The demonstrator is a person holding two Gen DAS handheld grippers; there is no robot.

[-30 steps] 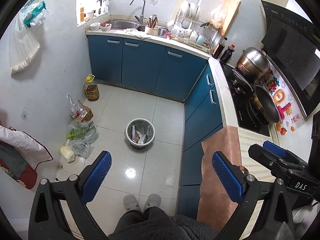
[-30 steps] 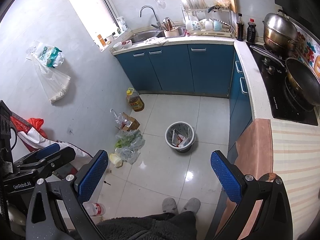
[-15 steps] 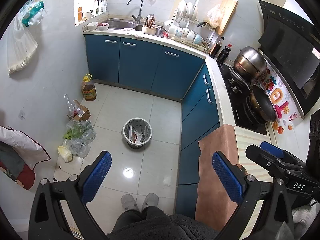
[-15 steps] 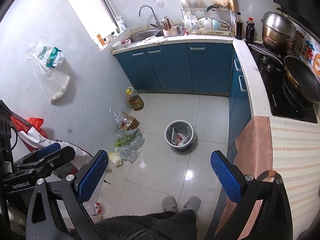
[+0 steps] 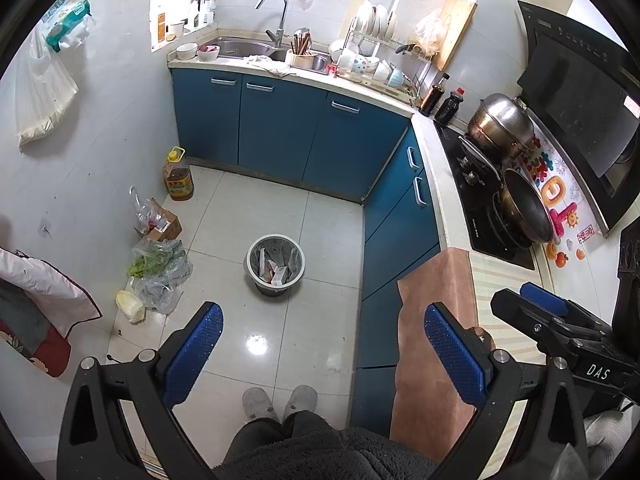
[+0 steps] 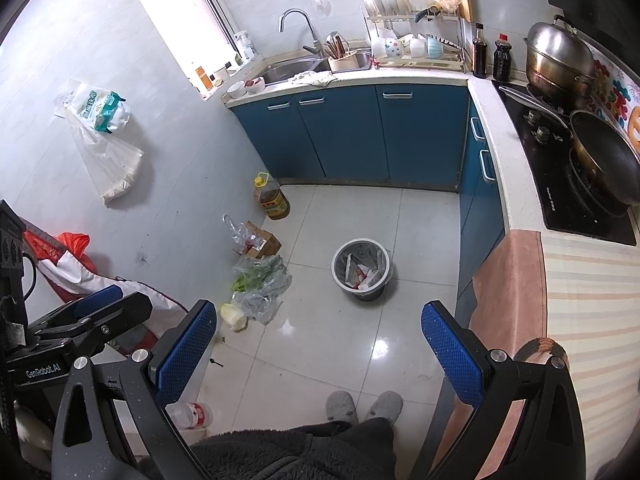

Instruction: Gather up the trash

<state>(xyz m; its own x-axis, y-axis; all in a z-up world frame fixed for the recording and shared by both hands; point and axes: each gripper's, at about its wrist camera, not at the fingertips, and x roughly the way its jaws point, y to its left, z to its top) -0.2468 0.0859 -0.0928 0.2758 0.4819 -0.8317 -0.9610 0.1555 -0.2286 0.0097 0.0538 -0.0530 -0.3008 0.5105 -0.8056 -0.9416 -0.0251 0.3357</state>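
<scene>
- Surveying the kitchen from above: left tongs (image 5: 320, 344) and right tongs (image 6: 318, 338) both stand wide open, nothing between the blue pads, held high over the floor (image 5: 320, 216) and well apart from any trash.
- Bin (image 5: 274, 261): round, grey, lined, standing alone mid-floor; already holds a few paper or carton scraps with red print. Judged partly filled.
- Loose trash, left wall side, none of it in the bin:
  - clear plastic bags with green leaves (image 5: 160, 262), slumped on the floor;
  - a pale yellowish lump (image 5: 130, 305) just beside those bags, nature unclear;
  - small cardboard box (image 5: 162, 226) with a crumpled clear bag on it;
  - plastic bottle with red label (image 6: 191, 415), lying on its side near the person's feet, seen only in the right view.
- Oil jug (image 5: 178, 178), yellow cap, upright by the cabinets; probably not trash.
- Progress, as a judgement: early; collection of the floor items is yet to be done, and no grasp is under way.
- Legible writing: "DAS" on the right tongs' body in the left view; "GenRobot.AI" on the left tongs' body in the right view. Hob (image 6: 560, 184) brand mark too small to read.
</scene>
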